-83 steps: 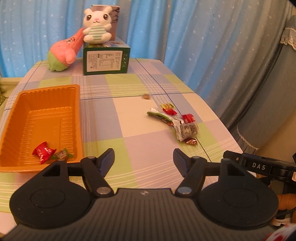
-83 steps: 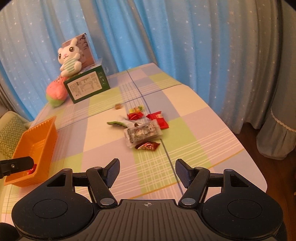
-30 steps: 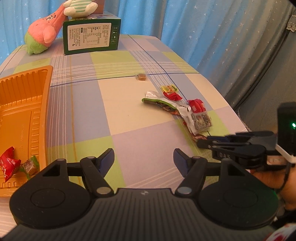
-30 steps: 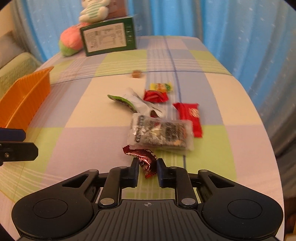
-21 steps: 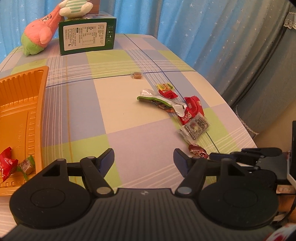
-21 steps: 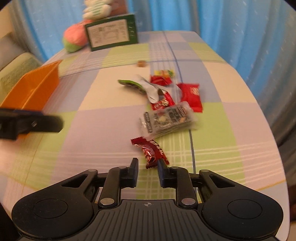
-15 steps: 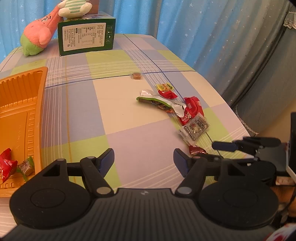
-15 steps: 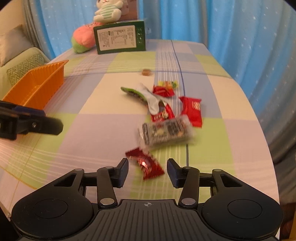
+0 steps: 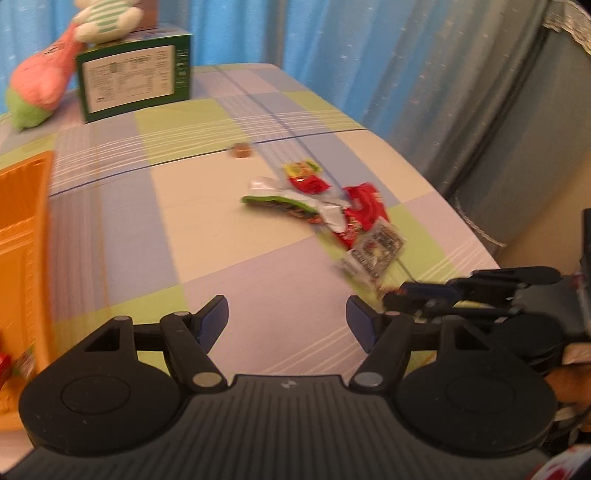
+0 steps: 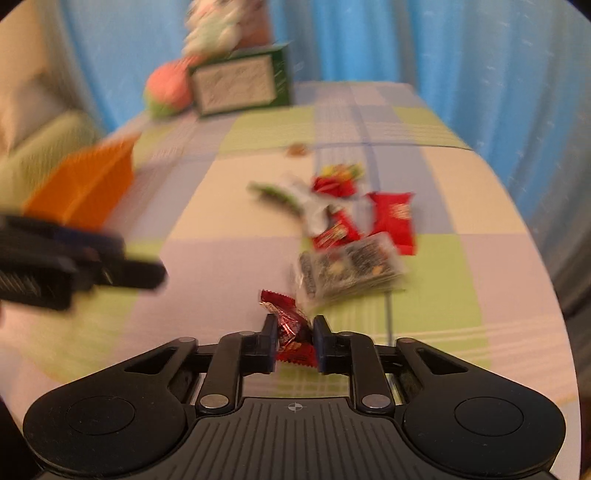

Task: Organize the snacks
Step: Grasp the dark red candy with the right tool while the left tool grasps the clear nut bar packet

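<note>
My right gripper is nearest: its two black fingers are clamped on a small dark-red foil-wrapped candy, whose crinkled end sticks out ahead of the pads. The candy sits at the near edge of the pastel checked tablecloth.

My left gripper stands with its blue-padded fingers spread apart and nothing between them, above bare cloth.

Just beyond the held candy lies a clear plastic packet of mixed nuts with dark print. Touching its far edge are a small red sachet and a flat red snack pouch. Further on, a green-and-silver torn wrapper lies beside a crumpled red wrapper, with a yellow-green sweet packet just behind it. A small brown cube-shaped sweet sits apart, past the pile.

To the left, well apart from the pile, the orange plastic tray holds a red wrapper at its near end.

At the far table edge stands a green cardboard box, a pink-and-green plush toy beside it and a white striped plush rabbit on top, before blue curtains.
</note>
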